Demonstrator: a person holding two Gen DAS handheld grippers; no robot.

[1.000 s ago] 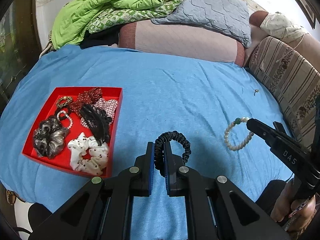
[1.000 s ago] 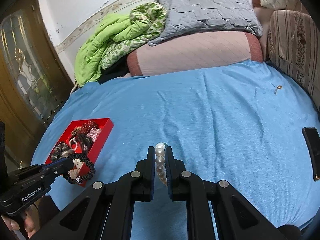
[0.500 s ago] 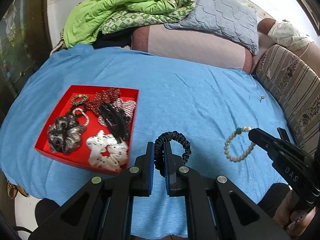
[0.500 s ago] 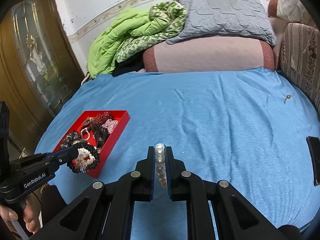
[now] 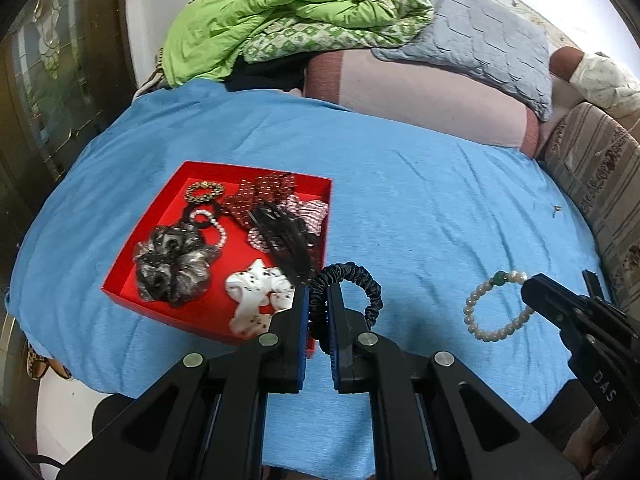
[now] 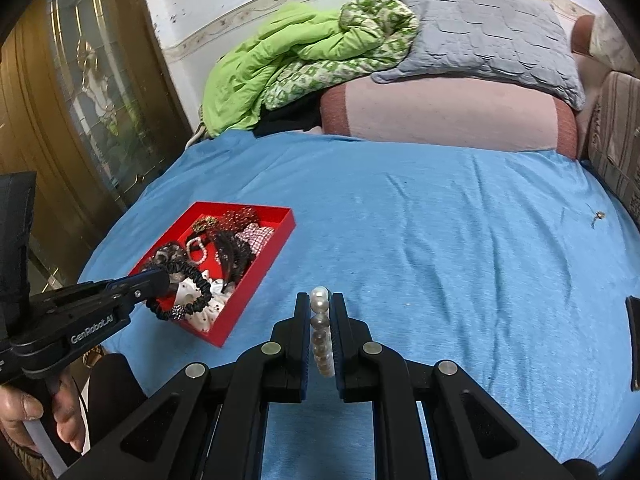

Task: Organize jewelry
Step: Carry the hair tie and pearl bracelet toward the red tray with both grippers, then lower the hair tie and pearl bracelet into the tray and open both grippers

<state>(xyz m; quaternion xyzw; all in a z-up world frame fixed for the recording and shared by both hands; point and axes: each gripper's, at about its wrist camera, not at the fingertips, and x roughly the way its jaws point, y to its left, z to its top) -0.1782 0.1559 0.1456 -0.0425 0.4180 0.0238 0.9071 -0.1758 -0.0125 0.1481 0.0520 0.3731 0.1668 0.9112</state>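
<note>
Blue bedsheet (image 5: 400,200) below: your left gripper (image 5: 318,300) pinches the scrunchie (image 5: 360,280) lower centre; your right gripper (image 6: 320,312) pinches the bracelet (image 6: 320,332).

A bed under a blue sheet (image 6: 440,240) carries a red tray (image 5: 320,216) of hair accessories, a pink bolster (image 6: 448,116), and a small metal trinket (image 6: 598,216).

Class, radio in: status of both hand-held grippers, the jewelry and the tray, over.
Left hand-held gripper shut on black scrunchie. Right hand-held gripper shut on pearl bracelet. Red tray nearly full, path clear.
</note>
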